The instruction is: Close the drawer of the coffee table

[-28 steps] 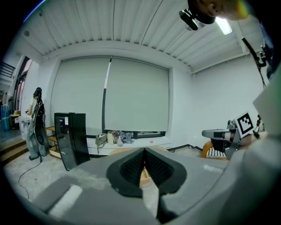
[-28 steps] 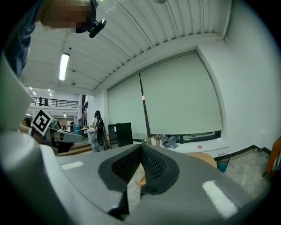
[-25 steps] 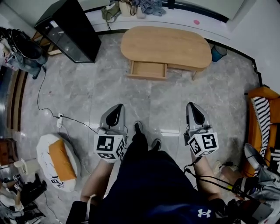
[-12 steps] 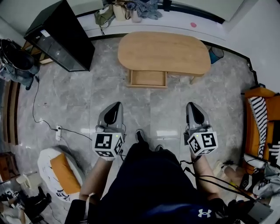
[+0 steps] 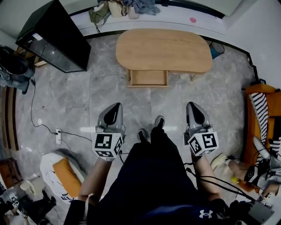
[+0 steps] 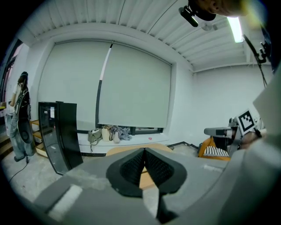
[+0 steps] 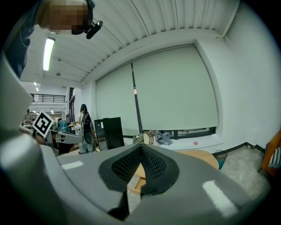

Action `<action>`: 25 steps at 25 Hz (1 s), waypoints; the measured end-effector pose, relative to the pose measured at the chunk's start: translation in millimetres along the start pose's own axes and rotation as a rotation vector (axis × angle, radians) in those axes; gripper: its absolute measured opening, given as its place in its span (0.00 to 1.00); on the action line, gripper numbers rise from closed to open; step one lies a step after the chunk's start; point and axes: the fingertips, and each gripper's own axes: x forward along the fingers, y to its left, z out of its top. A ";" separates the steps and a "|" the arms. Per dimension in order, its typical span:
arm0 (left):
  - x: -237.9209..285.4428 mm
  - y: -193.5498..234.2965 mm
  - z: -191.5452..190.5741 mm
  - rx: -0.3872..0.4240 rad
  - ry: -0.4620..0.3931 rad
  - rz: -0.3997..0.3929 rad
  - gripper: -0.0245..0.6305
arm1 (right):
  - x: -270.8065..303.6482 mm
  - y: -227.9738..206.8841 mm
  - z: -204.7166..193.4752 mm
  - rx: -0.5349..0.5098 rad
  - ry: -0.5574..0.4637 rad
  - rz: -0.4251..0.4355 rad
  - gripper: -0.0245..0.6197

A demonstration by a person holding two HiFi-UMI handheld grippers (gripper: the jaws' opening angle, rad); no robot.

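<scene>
At upper centre, the drawer (image 5: 148,78) is seen pulled out. Well below, left gripper (image 5: 116,107) and right gripper (image 5: 193,106) are held closed, empty.

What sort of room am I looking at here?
Probably a living-room setup, maybe staged: a wooden coffee table with an open drawer, an orange seat with a striped cushion, and a large blinded window.

A black cabinet (image 5: 52,37) stands far left on the grey marble floor (image 5: 66,96). Bags and clothes (image 5: 125,6) lie along the far window ledge. A teal bin (image 5: 215,49) sits far right, and an orange chair (image 5: 262,110) at the right. A white bag (image 5: 61,169) and a power strip (image 5: 58,136) lie near left.
</scene>
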 end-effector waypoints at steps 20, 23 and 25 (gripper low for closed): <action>134.2 33.5 9.6 0.126 0.078 0.096 0.04 | 140.7 -90.1 -3.6 0.046 0.064 0.096 0.04; 158.4 40.5 1.3 0.141 0.114 0.105 0.04 | 164.7 -108.1 -13.5 0.060 0.100 0.107 0.04; 175.6 48.5 -9.0 0.114 0.143 0.114 0.04 | 181.1 -119.8 -21.3 0.062 0.116 0.112 0.04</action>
